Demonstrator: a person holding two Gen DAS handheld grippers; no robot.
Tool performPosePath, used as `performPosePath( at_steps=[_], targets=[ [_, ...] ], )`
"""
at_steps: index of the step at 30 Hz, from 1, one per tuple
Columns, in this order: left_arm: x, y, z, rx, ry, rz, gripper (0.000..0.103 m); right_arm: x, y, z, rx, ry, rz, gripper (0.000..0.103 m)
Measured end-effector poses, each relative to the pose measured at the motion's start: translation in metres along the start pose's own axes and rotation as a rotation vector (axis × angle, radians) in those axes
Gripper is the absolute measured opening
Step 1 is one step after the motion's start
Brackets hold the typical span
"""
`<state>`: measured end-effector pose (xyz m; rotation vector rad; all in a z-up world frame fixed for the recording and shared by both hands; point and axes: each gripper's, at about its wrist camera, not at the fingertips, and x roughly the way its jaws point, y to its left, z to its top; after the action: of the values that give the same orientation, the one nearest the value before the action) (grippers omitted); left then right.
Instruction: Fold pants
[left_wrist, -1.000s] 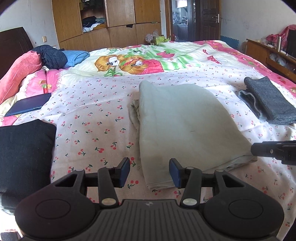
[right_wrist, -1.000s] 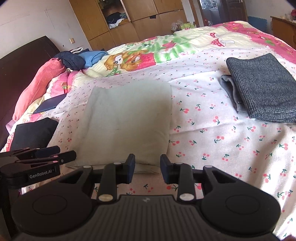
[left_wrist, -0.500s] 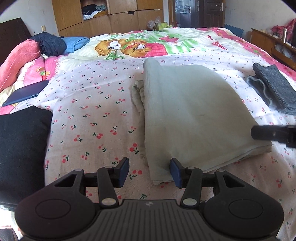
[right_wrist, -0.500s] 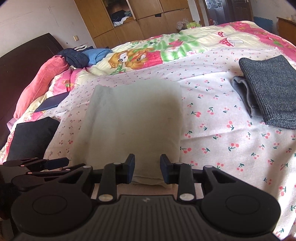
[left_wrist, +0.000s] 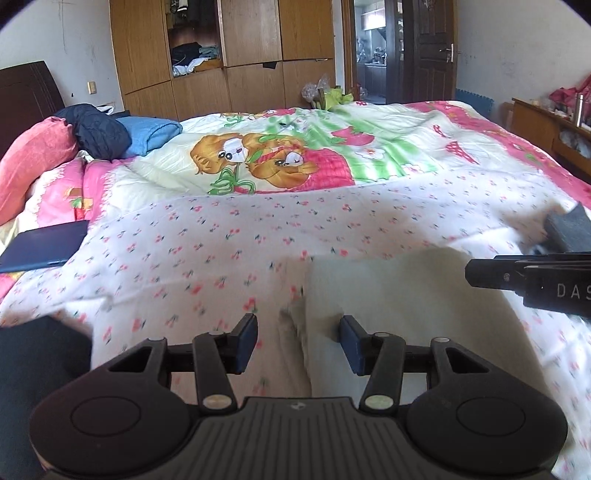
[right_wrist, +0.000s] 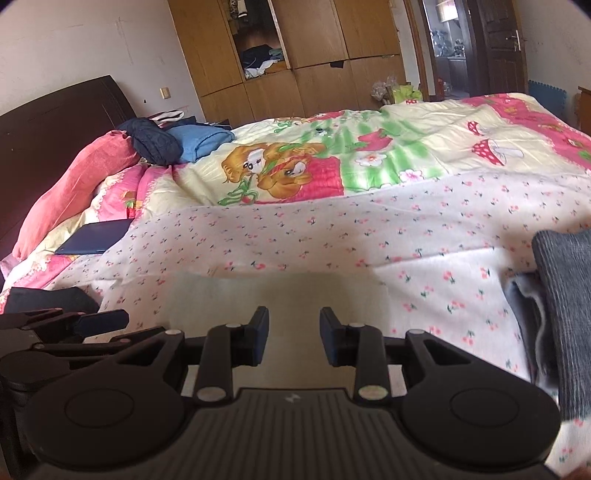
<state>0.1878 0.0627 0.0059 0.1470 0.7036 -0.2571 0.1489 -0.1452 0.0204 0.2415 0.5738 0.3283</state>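
The pale grey-green folded pants (left_wrist: 406, 295) lie flat on the cherry-print bed sheet, right under both grippers; they also show in the right wrist view (right_wrist: 280, 299). My left gripper (left_wrist: 299, 341) is open and empty, low over the pants' left folded edge. My right gripper (right_wrist: 294, 339) is open and empty, low over the middle of the pants. The right gripper shows at the right edge of the left wrist view (left_wrist: 532, 280), and the left gripper at the left edge of the right wrist view (right_wrist: 74, 325).
A folded dark grey garment (right_wrist: 565, 302) lies on the bed to the right. A black cloth (left_wrist: 40, 369) lies at the left. A dark blue flat item (left_wrist: 44, 247), pillows (left_wrist: 33, 158) and a cartoon quilt (left_wrist: 295, 155) lie farther back. A wooden wardrobe (left_wrist: 221, 55) stands behind.
Both grippers have dropped low and moved forward over the pants, and their views have tilted up toward the wardrobe. Both stay open and empty.
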Motion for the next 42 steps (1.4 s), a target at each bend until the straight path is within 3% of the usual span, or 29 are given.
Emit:
performPosePath(
  at_steps=[6,11,18,24,29,36,42],
  targets=[
    [0.050,0.004,0.003,0.004,-0.012,0.030,0.064,0.051,-0.010,-0.002,-0.024,0.035,-0.004,0.031],
    [0.060,0.011,-0.013,-0.009,-0.001,0.040,0.071,0.063,-0.025,-0.017,0.050,0.065,-0.003,0.031],
    [0.007,0.018,-0.007,-0.018,-0.055,0.077,0.070,-0.001,-0.008,-0.014,-0.006,-0.017,0.004,0.031],
    [-0.042,0.014,-0.045,-0.010,-0.066,0.069,0.070,-0.055,-0.003,-0.053,0.003,-0.015,0.028,0.035],
    [-0.032,-0.001,-0.074,0.023,0.039,0.074,0.070,-0.035,-0.007,-0.080,0.036,0.121,-0.013,0.036],
    [-0.064,0.008,-0.066,-0.005,0.010,0.066,0.070,-0.070,-0.011,-0.076,0.054,0.049,-0.005,0.040],
    [-0.059,-0.007,-0.082,0.049,0.102,0.051,0.071,-0.061,-0.020,-0.094,0.102,0.171,-0.046,0.043]
  ],
)
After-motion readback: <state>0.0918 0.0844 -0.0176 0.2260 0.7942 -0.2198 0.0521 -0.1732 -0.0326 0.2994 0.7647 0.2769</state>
